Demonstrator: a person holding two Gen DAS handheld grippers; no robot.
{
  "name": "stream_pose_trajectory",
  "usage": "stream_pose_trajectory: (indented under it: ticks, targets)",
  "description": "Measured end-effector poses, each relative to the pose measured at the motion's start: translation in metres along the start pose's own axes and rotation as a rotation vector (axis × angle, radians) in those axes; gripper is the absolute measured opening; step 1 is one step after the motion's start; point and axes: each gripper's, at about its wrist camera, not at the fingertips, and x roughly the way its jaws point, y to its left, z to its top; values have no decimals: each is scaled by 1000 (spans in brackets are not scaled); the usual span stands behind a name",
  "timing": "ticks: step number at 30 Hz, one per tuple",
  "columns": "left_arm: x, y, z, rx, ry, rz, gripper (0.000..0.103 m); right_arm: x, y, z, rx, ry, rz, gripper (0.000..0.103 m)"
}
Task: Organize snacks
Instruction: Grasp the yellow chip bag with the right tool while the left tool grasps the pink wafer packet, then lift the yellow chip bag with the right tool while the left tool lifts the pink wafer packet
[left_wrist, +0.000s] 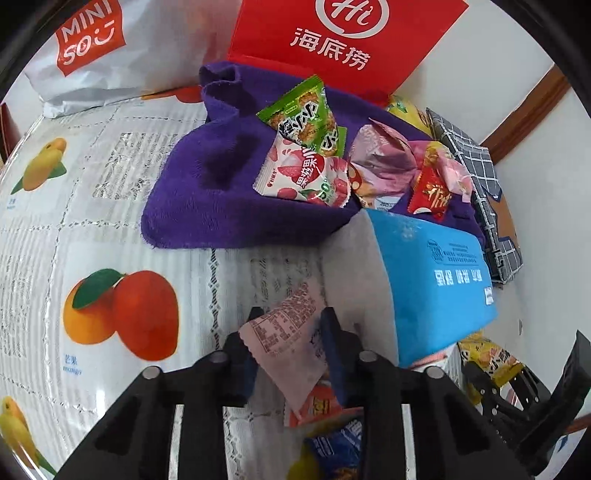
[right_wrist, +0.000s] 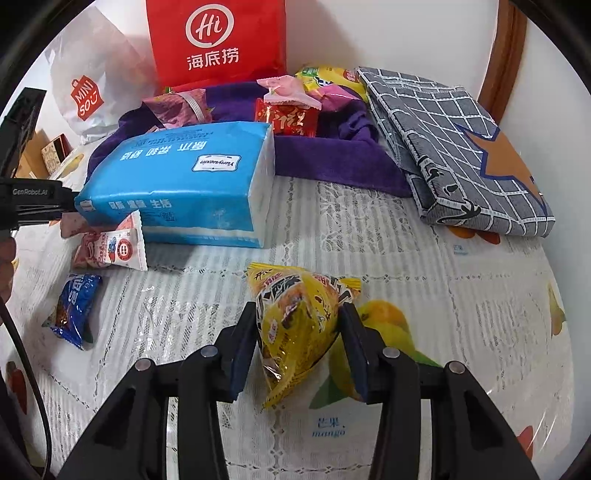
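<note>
Two grippers tilt steeply downward, lower frame: left gripper (left_wrist: 288, 332) jaws clamp a pink packet (left_wrist: 286, 345); right gripper (right_wrist: 301, 328) jaws clamp a yellow packet (right_wrist: 297, 321).

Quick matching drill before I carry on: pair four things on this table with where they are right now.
Things:
1. yellow snack packet
2. pink packet
3. red candy packet
4. blue snack packet

Places:
A. lying on the purple towel
B. between the left gripper fingers
C. loose on the fruit-print tablecloth, left of the tissue pack end
D. between the right gripper fingers

Pairs: 1-D, 2-B, 3-A, 4-C
</note>
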Motion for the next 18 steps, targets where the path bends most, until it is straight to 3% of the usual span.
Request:
stream_pose_trajectory:
  ticks: [13, 18]
  targets:
    - [-47, 47, -43, -91, -22, 68, 23, -13, 19, -2, -5, -15, 32, 43]
    - [-59, 57, -62, -93, -6, 104, 32, -21, 27, -7, -10, -31, 42, 43]
